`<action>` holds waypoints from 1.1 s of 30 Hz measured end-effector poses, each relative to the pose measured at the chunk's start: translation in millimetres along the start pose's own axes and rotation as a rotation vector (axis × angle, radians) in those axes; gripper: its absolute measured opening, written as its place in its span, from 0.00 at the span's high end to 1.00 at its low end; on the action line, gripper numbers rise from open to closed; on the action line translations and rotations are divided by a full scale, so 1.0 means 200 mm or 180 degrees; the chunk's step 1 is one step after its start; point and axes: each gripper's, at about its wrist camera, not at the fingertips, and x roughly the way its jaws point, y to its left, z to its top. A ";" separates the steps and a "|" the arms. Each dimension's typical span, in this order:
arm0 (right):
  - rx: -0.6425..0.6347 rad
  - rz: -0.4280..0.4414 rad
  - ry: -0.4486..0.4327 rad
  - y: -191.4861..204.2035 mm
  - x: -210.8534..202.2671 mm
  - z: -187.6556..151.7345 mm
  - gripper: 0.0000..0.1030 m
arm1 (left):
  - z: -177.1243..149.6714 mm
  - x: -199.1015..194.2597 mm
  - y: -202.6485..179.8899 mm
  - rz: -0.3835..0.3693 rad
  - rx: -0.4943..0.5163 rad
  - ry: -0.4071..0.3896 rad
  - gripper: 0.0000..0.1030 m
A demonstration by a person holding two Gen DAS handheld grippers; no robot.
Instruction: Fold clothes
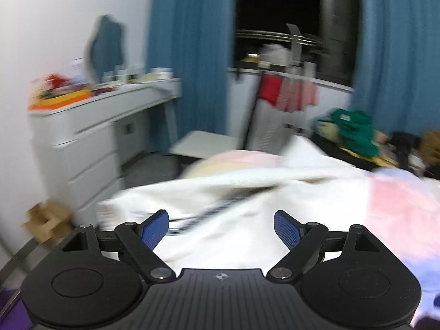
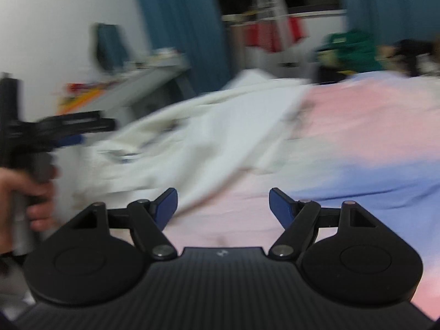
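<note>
Both spread wide, the left hand-held gripper point(image 1: 221, 227) and right hand-held gripper point(image 2: 223, 206) hover empty over the white garment point(image 1: 247, 192).

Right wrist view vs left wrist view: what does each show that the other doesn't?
Only the right wrist view shows the left gripper from outside, with the hand holding it, at the left edge. Only the left wrist view shows the dresser drawers, a cardboard box on the floor and the dark window. Both, blurred, show the white garment on the pink-and-blue bedding, blue curtains, green clothes, and open jaws holding nothing.
</note>
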 end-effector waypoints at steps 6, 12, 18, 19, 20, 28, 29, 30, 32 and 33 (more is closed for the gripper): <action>0.0389 -0.0441 -0.0145 -0.45 -0.07 0.06 0.27 | -0.03 0.26 -0.59 -0.0245 0.0435 0.0110 0.18; 0.0848 -0.0554 -0.0059 -0.72 0.09 0.02 0.27 | -0.08 0.59 -1.02 -0.0370 0.0879 0.0000 0.22; 0.0928 -0.0554 0.0070 -0.78 0.27 0.00 0.27 | -0.11 0.94 -1.38 -0.0383 0.1291 -0.0122 0.24; 0.0908 -0.0594 0.0080 -0.78 0.29 -0.02 0.27 | -0.11 0.99 -1.41 -0.0352 0.1365 -0.0137 0.25; 0.0900 -0.0657 0.0113 -0.80 0.30 -0.04 0.27 | -0.11 1.03 -1.45 -0.0321 0.1439 -0.0151 0.26; 0.1008 -0.0761 0.0264 -0.87 0.44 -0.08 0.27 | -0.11 1.36 -1.66 -0.0103 0.1961 -0.0197 0.78; 0.0987 -0.0772 0.0270 -0.87 0.46 -0.08 0.26 | -0.10 1.36 -1.65 -0.0121 0.1966 -0.0186 0.86; 0.0968 -0.0783 0.0275 -0.87 0.47 -0.08 0.26 | -0.09 1.36 -1.63 -0.0146 0.1966 -0.0177 0.89; 0.0940 -0.0797 0.0265 -0.87 0.48 -0.08 0.25 | -0.07 1.31 -1.58 -0.0204 0.1939 -0.0179 0.93; 0.0929 -0.0801 0.0256 -0.87 0.48 -0.08 0.25 | -0.05 1.25 -1.55 -0.0247 0.1892 -0.0204 0.93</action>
